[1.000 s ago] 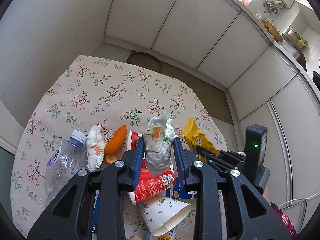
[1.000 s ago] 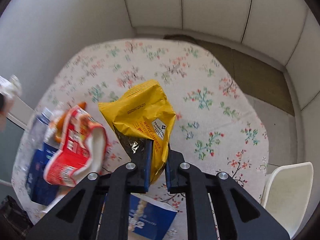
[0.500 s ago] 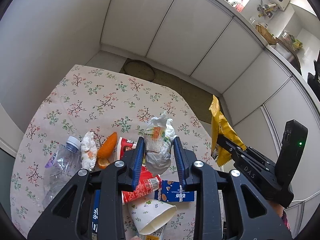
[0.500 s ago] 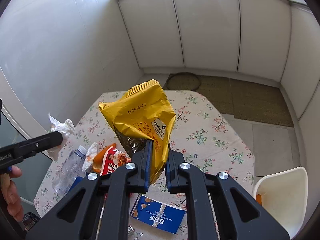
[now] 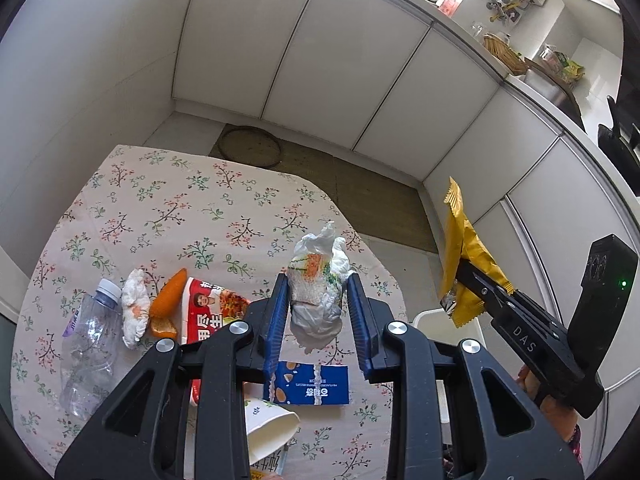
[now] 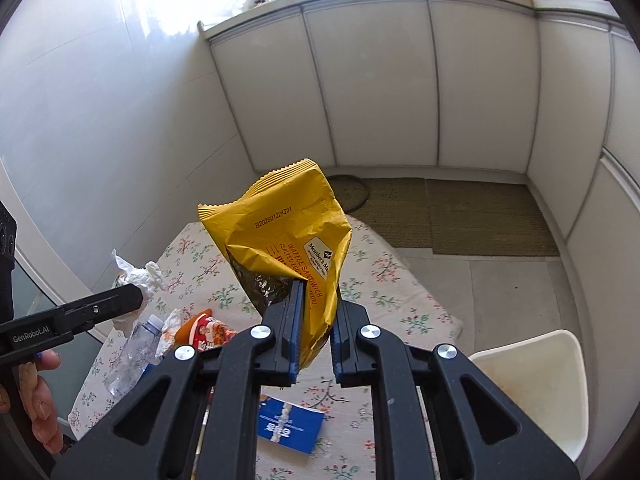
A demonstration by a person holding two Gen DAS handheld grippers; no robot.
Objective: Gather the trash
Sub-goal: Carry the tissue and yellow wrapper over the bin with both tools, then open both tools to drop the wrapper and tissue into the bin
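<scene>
Two items are off the table and in your grippers; entries follow.

Item one: crumpled tissue wad (image 5: 318, 292), pinched between the blue pads of your left gripper (image 5: 318, 304). A second ago it hung low over the pile; now it sits a little higher, and the blue carton (image 5: 306, 384) below it lies fully exposed.

Item two: yellow snack bag (image 6: 288, 240), clamped by its lower edge in your right gripper (image 6: 314, 320), jaws nearly together on the thin foil. A second ago it was just above the floral tablecloth (image 5: 160, 208); it now stands well clear of the table, upright, toward the white bin (image 6: 536, 380) at the table's right edge.

Remaining on the cloth: plastic bottle (image 5: 86, 344), second tissue (image 5: 134, 308), orange peel (image 5: 166, 304), red noodle cup (image 5: 208, 312), paper cup (image 5: 268, 428), and the blue carton.

Meaning for the task: both lifts look complete and both loads secure, so you are in the carry stage. The bin is nearest your right hand; release the bag there first, then bring the tissue across. Six pieces are left to fetch.
</scene>
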